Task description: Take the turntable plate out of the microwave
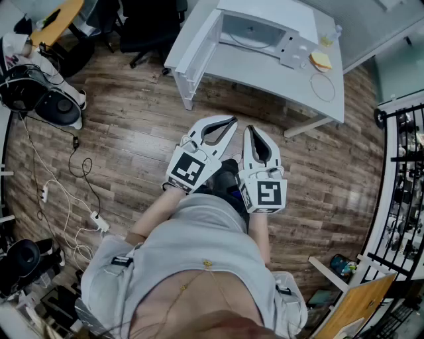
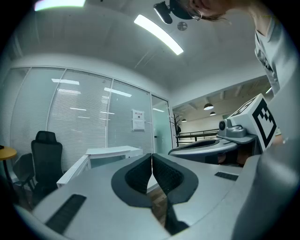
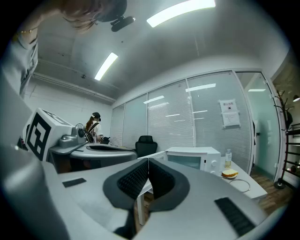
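Both tongs, left point(image 1: 220, 130) and right point(image 1: 259, 147), side by side, level, jaws together, empty.

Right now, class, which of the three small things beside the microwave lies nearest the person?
The thin ring, lying flat towards the person's side of the table. The yellow block and the bottle sit farther back, right beside the microwave.

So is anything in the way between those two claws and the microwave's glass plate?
Nothing visible is. The white microwave on the white table has its door swung open, and only wooden floor lies between it and the shut left gripper and right gripper.
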`<act>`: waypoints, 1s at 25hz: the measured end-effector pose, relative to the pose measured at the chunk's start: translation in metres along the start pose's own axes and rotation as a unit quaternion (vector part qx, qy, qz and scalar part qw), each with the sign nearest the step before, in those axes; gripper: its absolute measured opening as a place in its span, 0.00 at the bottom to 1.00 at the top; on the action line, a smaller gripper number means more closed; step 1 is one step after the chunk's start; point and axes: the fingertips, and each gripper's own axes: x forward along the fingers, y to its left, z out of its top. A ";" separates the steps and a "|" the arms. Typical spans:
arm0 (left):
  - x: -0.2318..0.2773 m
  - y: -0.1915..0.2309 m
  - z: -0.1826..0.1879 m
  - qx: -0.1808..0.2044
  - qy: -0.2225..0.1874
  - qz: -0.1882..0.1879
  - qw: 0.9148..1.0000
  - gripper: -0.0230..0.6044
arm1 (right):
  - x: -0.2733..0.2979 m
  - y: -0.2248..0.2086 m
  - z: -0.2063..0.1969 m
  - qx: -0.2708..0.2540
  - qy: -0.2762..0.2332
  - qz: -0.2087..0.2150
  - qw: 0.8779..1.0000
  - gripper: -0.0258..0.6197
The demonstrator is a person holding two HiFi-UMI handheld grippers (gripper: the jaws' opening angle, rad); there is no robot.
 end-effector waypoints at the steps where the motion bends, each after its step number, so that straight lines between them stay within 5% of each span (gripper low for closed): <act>1: 0.002 0.002 -0.001 -0.002 0.001 0.003 1.000 0.08 | 0.001 -0.001 0.000 0.002 0.000 0.001 1.000 0.07; 10: 0.025 0.021 -0.005 -0.015 -0.002 0.015 1.000 0.10 | 0.017 -0.020 -0.007 0.021 -0.001 0.018 1.000 0.12; 13: 0.040 0.030 -0.009 -0.030 0.002 0.015 0.999 0.20 | 0.028 -0.032 -0.009 0.024 0.001 0.022 0.999 0.18; 25: 0.134 0.066 -0.013 -0.023 0.033 0.029 0.999 0.20 | 0.093 -0.108 -0.003 0.022 0.003 0.047 0.999 0.18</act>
